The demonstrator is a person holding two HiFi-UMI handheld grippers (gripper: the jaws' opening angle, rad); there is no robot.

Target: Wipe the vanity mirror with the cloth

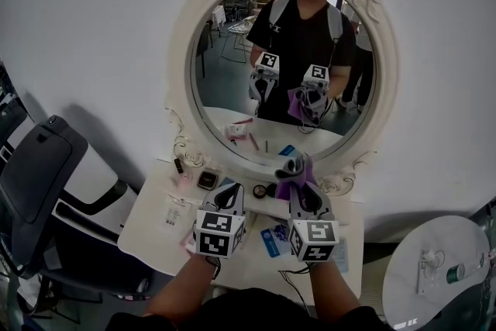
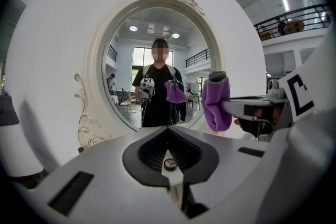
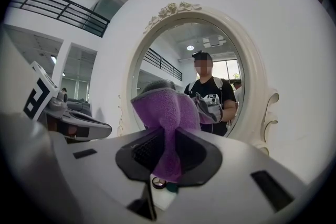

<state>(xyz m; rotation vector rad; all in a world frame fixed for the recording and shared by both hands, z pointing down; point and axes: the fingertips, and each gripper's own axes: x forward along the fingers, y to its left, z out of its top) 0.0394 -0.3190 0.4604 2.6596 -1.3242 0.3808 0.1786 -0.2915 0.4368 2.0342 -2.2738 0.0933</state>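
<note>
Purple terry cloth, soft and looped in texture, bunched into a rounded wad above the jaws and pinched to a narrow waist between them; right gripper closed on it, holding it up just in front of the lower rim of the oval vanity mirror, whether touching cannot be told; mirror glass smooth, framed in cream moulding carved with roses and scrolls; left gripper alongside, jaws drawn together with nothing between them; white matte tabletop beneath, strewn with small cosmetics; plain white wall behind.
</note>
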